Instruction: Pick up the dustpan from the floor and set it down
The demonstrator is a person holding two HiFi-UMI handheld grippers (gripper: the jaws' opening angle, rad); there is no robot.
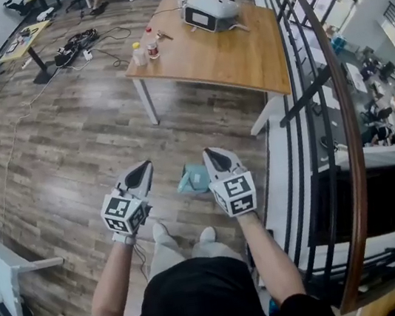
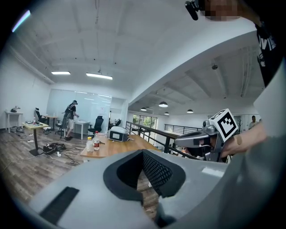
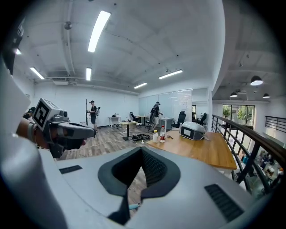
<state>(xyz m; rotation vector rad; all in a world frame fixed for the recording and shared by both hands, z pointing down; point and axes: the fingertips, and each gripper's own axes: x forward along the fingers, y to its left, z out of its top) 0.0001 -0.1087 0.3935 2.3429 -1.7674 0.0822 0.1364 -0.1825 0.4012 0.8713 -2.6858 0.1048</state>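
Both my tools are empty. The left gripper has its jaws closed pad to pad with nothing between them, and the right gripper is the same.

The teal dustpan lies on the wooden floor just ahead of my feet, below the two gripper tips and between them. It sits toward the right one, whose body hides its near right edge. In the right gripper view a sliver of teal shows low under the closed jaws, so I judge the right hand the nearer one; it must open and go down and slightly inward. I cannot tell which way the handle or long axis runs.

I can read no writing. The cubes carry only black-and-white square markers, and the bottle on the table has a red label too small to make out.
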